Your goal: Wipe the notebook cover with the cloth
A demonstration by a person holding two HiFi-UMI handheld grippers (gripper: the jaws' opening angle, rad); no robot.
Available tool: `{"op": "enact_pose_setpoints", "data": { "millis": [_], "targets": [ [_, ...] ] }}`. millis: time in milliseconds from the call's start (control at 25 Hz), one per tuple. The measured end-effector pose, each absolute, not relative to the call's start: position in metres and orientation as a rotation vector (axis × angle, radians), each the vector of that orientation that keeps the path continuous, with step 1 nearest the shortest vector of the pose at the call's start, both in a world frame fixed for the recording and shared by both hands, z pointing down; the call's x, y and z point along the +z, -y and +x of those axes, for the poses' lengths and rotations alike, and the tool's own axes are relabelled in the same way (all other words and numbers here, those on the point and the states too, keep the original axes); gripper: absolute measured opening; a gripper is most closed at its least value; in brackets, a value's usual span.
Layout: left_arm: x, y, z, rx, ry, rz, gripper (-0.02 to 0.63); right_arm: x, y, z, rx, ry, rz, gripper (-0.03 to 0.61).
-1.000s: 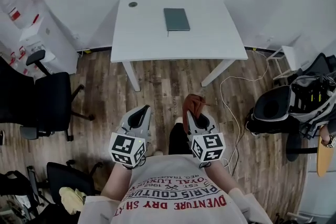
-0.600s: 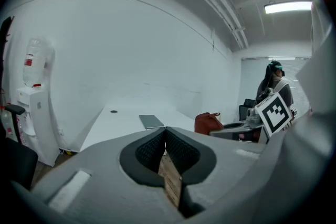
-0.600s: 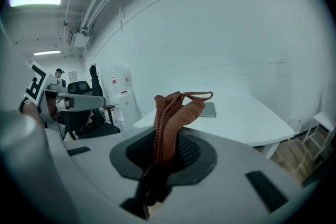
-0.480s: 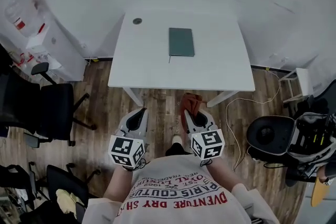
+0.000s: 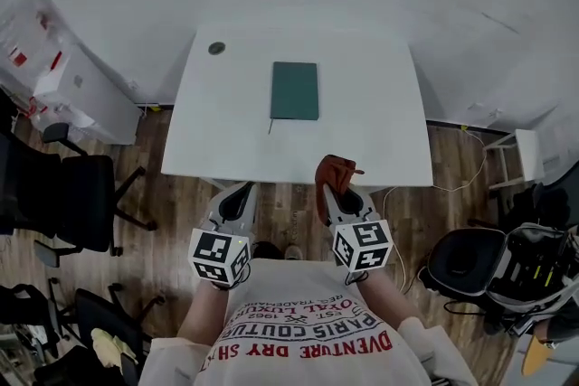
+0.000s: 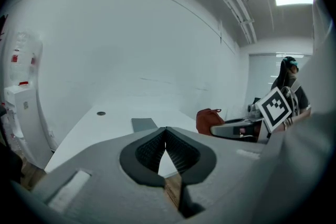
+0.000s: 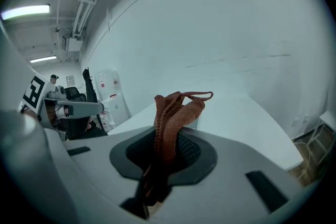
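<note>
A dark green notebook [image 5: 295, 90] lies shut in the middle of the white table [image 5: 380, 140]; in the left gripper view the notebook [image 6: 144, 124] shows just beyond the jaws. My right gripper [image 5: 331, 192] is shut on a rust-brown cloth [image 5: 333, 175] at the table's near edge. In the right gripper view the cloth [image 7: 170, 123] stands up out of the jaws, bunched. My left gripper [image 5: 235, 199] hangs short of the table's near edge, shut and empty, jaw tips meeting [image 6: 165, 131].
A small round dark disc [image 5: 216, 48] sits at the table's far left corner. A water dispenser [image 5: 45, 68] and black office chairs [image 5: 63, 194] stand left of the table. Another chair [image 5: 466, 262] with a bag is at the right, with a cable on the wood floor.
The table has come closer and now fills the view ahead. Both grippers, formerly over the floor, now reach the table's near edge. The cloth stays in the right gripper.
</note>
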State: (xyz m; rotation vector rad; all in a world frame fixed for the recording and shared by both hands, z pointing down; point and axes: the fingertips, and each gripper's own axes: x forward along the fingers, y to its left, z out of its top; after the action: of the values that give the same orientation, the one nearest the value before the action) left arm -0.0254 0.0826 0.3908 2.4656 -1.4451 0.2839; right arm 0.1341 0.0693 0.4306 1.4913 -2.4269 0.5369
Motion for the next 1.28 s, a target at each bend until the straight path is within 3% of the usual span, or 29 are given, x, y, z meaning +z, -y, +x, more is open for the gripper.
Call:
{"op": "enact_pose_setpoints", "data": {
  "millis": [320, 960, 1280],
  "targets": [
    [0.410, -0.033, -0.005, 0.354, 1.420, 2.458, 0.009, 0.448, -0.023, 0.164, 0.621, 2.409, 1.546, 0.077],
    [0.440, 0.148, -0.014, 0.323, 1.285, 2.479, 0.009, 0.473, 0.126, 0.149, 0.620, 2.293, 1.601, 0.077],
    [0.500, 0.184, -0.008, 0.420, 1.127, 2.387, 0.009, 0.504, 0.163, 0.132, 0.654, 2.218, 1.507, 0.077]
  ]
}}
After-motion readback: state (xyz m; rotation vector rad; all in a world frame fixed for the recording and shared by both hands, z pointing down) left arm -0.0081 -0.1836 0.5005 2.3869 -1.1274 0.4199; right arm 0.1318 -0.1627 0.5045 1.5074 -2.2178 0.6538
